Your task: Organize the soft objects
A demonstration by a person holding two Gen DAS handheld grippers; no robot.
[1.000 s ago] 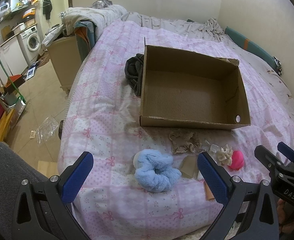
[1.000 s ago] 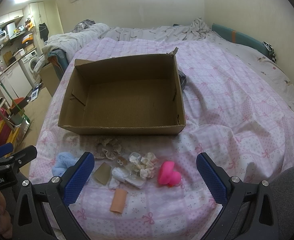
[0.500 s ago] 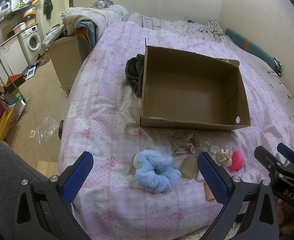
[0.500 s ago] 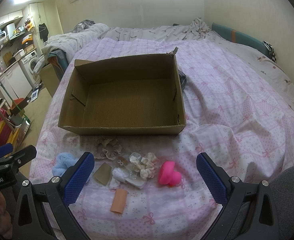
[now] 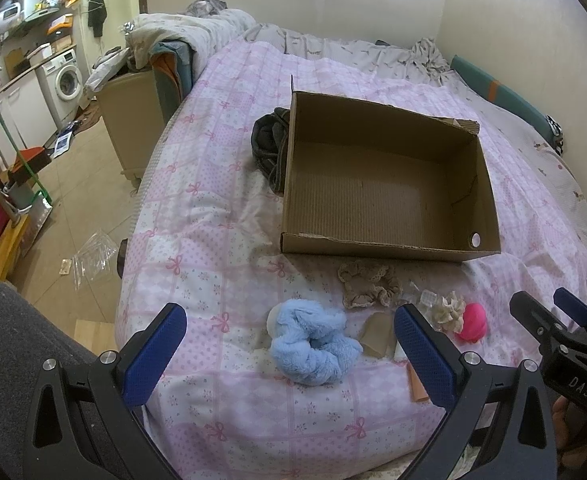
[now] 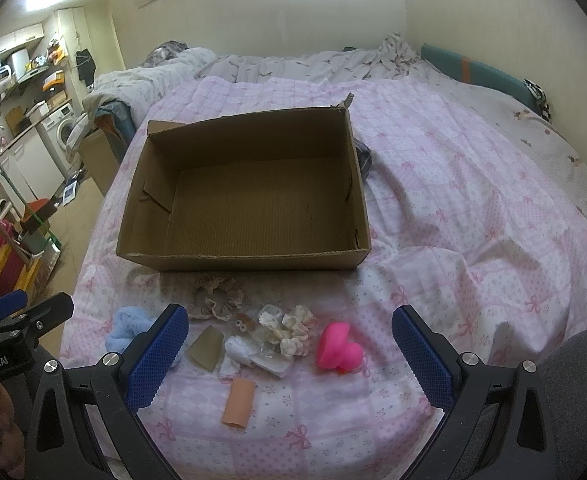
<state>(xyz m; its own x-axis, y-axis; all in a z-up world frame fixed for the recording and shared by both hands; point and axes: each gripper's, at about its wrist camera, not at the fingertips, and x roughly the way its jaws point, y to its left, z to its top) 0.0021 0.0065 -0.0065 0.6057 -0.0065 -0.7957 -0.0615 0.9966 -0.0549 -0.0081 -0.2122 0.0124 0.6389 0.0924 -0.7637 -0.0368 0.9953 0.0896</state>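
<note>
An empty cardboard box (image 5: 385, 184) (image 6: 249, 196) sits on the pink bed. In front of it lie a fluffy blue scrunchie (image 5: 313, 344) (image 6: 123, 328), a beige lace scrunchie (image 5: 367, 284) (image 6: 217, 296), a cream scrunchie (image 5: 449, 310) (image 6: 295, 326), a pink heart-shaped toy (image 5: 471, 320) (image 6: 339, 348), a tan piece (image 6: 206, 348), a peach tube (image 6: 238, 402) and small white items (image 6: 253, 354). My left gripper (image 5: 289, 356) is open above the blue scrunchie. My right gripper (image 6: 289, 356) is open above the cluster. Both are empty.
A dark garment (image 5: 269, 148) lies against the box's left side. The bed edge (image 5: 133, 240) drops to a tiled floor with a plastic bag (image 5: 93, 258). A cabinet (image 5: 133, 120), piled bedding (image 5: 197, 32) and a washing machine (image 5: 67, 78) stand at the left.
Both grippers have shifted very slightly; the objects on the bed have not moved and both grippers stay open.
</note>
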